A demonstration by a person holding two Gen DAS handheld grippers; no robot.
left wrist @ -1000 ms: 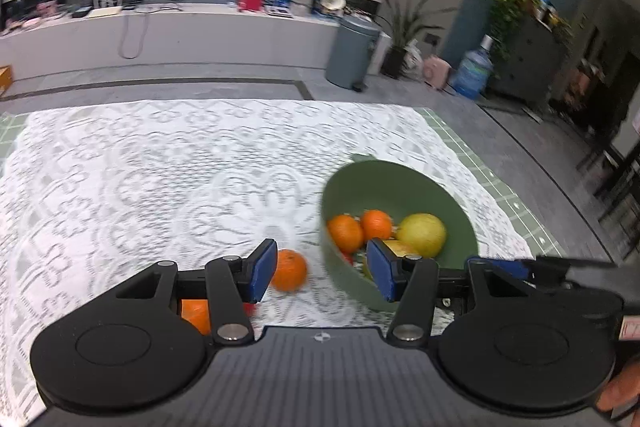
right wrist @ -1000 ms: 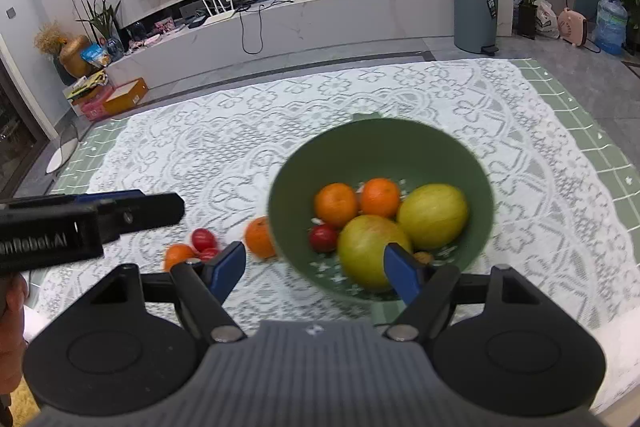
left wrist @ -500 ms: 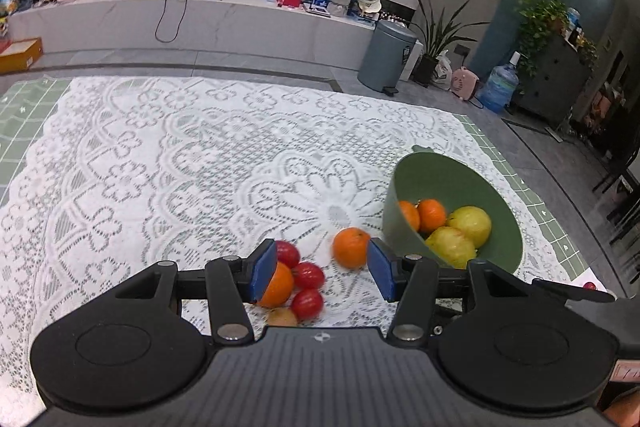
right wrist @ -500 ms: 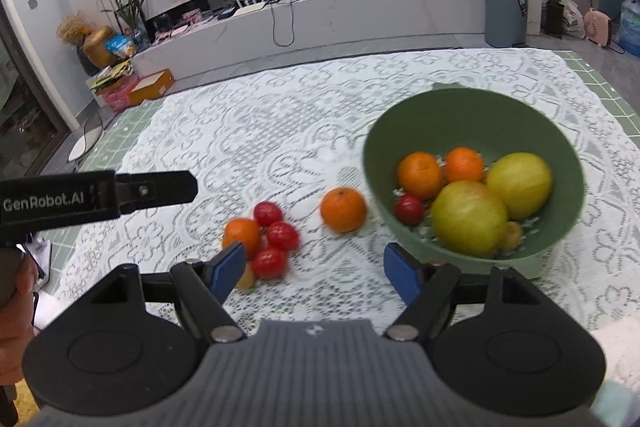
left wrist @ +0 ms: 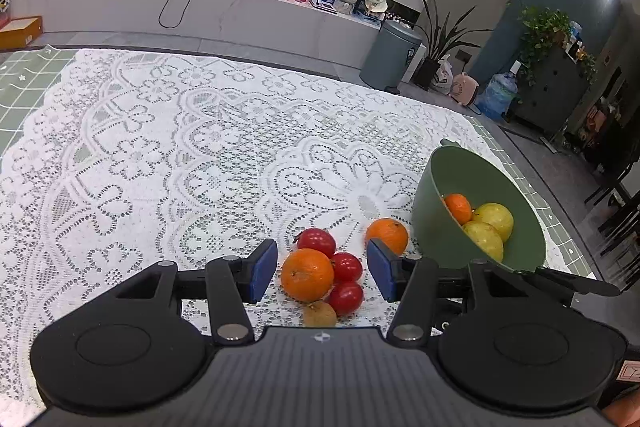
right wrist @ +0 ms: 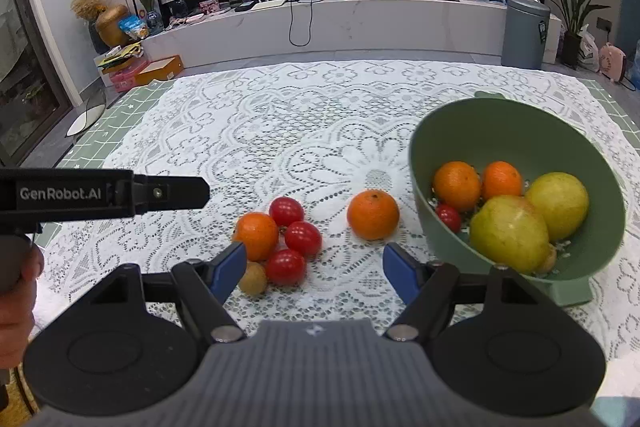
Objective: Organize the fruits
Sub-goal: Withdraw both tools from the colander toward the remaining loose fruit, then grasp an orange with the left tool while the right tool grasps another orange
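Note:
A green bowl (right wrist: 500, 119) stands at the right on the lace cloth and holds two oranges, two yellow-green fruits and a red tomato (right wrist: 448, 217). On the cloth lie an orange (right wrist: 373, 214), a second orange (right wrist: 256, 235) touching three red tomatoes (right wrist: 303, 238), and a small brown fruit (right wrist: 253, 278). My left gripper (left wrist: 322, 271) is open, its blue pads on either side of that second orange (left wrist: 307, 274). My right gripper (right wrist: 314, 271) is open and empty, just in front of the loose fruit. The left gripper also shows in the right wrist view (right wrist: 104, 193).
The white lace cloth (right wrist: 280, 131) covers a green checked table (right wrist: 120, 119). Beyond the table's far edge are a low white TV shelf (right wrist: 360, 23), a grey bin (right wrist: 524, 31) and potted plants.
Both grippers swung left from the bowl toward the loose fruit. The left gripper's pads now flank the orange in the cluster; the bowl has shifted to the right of both views.

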